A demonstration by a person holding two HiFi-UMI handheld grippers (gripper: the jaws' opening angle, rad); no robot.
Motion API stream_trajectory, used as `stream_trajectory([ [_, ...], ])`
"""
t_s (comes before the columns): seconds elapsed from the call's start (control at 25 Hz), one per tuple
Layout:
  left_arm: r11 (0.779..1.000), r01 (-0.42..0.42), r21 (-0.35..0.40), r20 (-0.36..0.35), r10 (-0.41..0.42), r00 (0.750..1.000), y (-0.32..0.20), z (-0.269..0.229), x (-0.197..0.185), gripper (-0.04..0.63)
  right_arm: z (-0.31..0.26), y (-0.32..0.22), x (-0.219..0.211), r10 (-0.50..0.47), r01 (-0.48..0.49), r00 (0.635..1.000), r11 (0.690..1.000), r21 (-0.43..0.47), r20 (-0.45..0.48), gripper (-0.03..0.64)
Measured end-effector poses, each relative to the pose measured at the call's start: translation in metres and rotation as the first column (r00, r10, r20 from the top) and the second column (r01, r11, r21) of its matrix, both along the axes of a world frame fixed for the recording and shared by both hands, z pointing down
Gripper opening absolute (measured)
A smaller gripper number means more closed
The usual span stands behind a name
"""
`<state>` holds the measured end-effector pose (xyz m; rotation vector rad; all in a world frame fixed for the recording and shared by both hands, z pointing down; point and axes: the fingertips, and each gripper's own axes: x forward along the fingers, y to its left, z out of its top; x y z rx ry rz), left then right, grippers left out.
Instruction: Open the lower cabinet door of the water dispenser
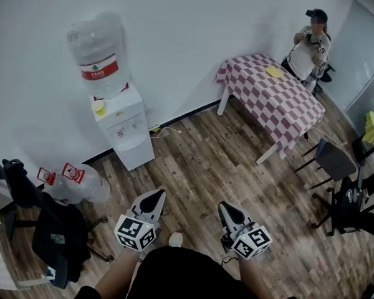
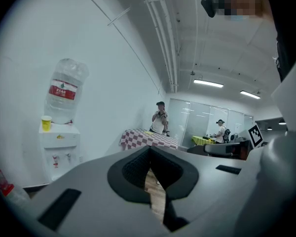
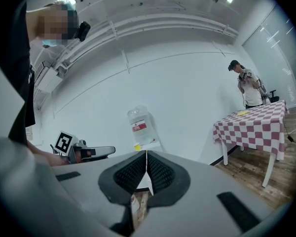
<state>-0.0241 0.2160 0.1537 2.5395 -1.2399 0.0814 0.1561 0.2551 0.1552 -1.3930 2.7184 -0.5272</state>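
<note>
Both left gripper and right gripper, jaws together, seemingly empty.

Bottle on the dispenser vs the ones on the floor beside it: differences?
The mounted bottle stands upended on top of the water dispenser; the floor bottles appear to lie on their sides. The mounted bottle is single; the floor bottles look like two, left of the dispenser in the head view. Shared: clear plastic, red labels.

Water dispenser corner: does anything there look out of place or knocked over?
Two spare water jugs lie on their sides on the wood floor beside the water dispenser, not upright. A yellow cup sits on the dispenser's top. Nothing looks spilled.
</note>
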Motion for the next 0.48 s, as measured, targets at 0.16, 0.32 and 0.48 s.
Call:
stream_trajectory([
  [0.16, 1.0, -0.003, -0.003, -0.004, 0.003, 1.0, -0.03, 0.005, -0.013, 0.014, -0.006, -0.034, -0.014, -0.006, 0.006, 1.0, 1.0, 0.018, -0.014, 0.023],
  [0.32, 1.0, -0.008, -0.003, -0.002, 0.008, 1.0, -0.051, 0.009, -0.02, 0.014, -0.005, -0.054, -0.015, 0.004, -0.004, 1.0, 1.0, 0.019, -0.018, 0.023],
  [0.48, 1.0, -0.001, -0.013, -0.005, 0.001, 1.0, -0.061, 0.013, -0.022, 0.014, 0.002, -0.061, -0.012, 0.006, -0.006, 1.0, 1.0, -0.006, -0.026, 0.023],
])
